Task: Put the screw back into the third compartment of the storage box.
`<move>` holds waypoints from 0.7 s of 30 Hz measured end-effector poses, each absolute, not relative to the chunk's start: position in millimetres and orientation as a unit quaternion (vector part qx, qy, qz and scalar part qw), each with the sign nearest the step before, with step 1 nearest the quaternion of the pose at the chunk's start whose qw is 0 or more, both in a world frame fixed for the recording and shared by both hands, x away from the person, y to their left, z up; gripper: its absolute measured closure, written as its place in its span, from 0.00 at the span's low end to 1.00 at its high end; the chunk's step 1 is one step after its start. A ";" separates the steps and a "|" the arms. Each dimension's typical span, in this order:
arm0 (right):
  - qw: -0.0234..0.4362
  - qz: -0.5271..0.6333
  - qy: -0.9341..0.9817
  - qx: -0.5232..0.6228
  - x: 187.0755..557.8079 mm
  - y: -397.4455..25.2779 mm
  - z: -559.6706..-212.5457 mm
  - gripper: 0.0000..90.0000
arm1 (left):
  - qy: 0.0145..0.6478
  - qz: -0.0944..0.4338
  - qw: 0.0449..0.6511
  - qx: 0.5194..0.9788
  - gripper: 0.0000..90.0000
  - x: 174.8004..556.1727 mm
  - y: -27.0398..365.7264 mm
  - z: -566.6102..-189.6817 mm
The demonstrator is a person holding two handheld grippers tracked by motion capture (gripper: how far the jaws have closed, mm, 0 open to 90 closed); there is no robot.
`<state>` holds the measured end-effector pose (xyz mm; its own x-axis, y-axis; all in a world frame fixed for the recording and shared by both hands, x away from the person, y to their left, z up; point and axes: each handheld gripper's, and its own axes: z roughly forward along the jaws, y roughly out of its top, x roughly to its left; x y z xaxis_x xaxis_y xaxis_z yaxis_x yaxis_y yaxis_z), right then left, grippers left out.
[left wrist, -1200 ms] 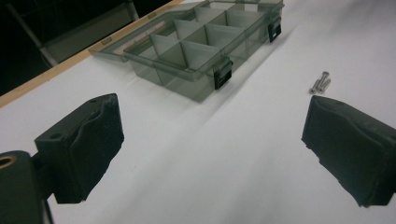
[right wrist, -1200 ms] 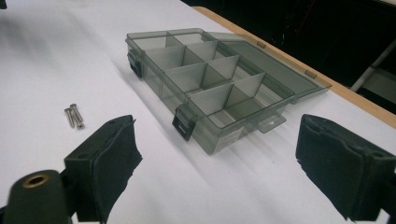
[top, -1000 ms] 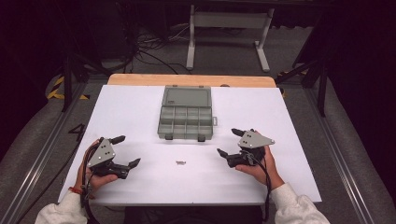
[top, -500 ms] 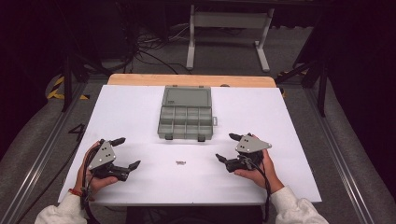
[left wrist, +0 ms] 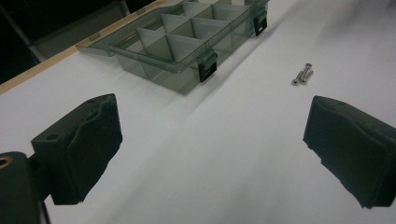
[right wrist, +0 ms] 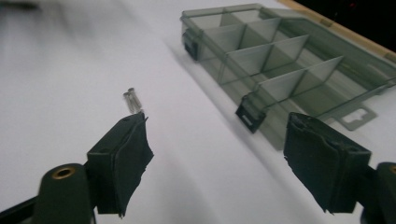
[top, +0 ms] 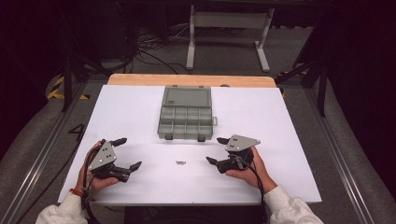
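- The tabletop (top: 140,107) is covered by a white sheet; a strip of bare wood shows along its far edge.
- A grey compartment box (top: 186,116) lies open at the middle of the far half, lid folded back, its cells empty as far as can be seen.
- Two small screws (top: 180,163) lie side by side on the sheet near the front — between the grippers, apart from the box.
- Left gripper (top: 127,154): in a hand at front left, jaws wide apart, holding nothing.
- Right gripper (top: 217,150): in a hand at front right, jaws wide apart, empty.
- Around the tabletop — dark room, grey floor (top: 308,56), cables (top: 149,51), a metal stand (top: 229,28) behind.
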<state>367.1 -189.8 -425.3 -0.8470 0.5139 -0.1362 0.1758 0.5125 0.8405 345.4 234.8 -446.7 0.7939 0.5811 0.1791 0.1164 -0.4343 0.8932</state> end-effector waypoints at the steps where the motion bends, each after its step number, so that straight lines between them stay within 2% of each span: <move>1: 0.184 0.448 0.852 0.198 367.0 -186.4 -426.0 0.29 | 0.215 0.239 0.488 0.811 0.06 345.2 233.9 -447.1; 6: 0.156 0.441 0.865 0.179 369.6 -168.2 -427.3 0.43 | 0.210 0.237 0.485 0.815 0.06 345.6 231.2 -447.9; 8: 0.143 0.439 0.871 0.170 373.2 -159.0 -429.0 0.53 | 0.211 0.236 0.484 0.816 0.06 345.5 230.4 -448.4; 9: 0.143 0.439 0.871 0.170 373.2 -159.0 -429.0 0.53 | 0.211 0.236 0.484 0.816 0.06 345.5 230.4 -448.4; 13: 0.112 0.434 0.880 0.156 381.7 -139.5 -435.3 0.66 | 0.212 0.235 0.484 0.816 0.06 345.8 230.7 -448.6; 15: 0.103 0.424 0.888 0.148 383.9 -131.1 -439.4 0.69 | 0.211 0.233 0.485 0.816 0.06 345.7 230.6 -448.7; 17: 0.092 0.419 0.892 0.139 385.2 -123.7 -442.8 0.77 | 0.211 0.235 0.484 0.816 0.06 346.0 230.7 -448.8; 21: 0.083 0.413 0.897 0.134 388.1 -114.1 -446.9 0.83 | 0.208 0.235 0.477 0.821 0.06 346.0 230.6 -449.3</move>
<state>388.1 -114.1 -446.9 -0.9502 0.3092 -0.0383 0.1722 0.6236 0.7626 346.0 230.6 -449.3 0.8031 0.5658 0.1869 0.1178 -0.4583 0.8810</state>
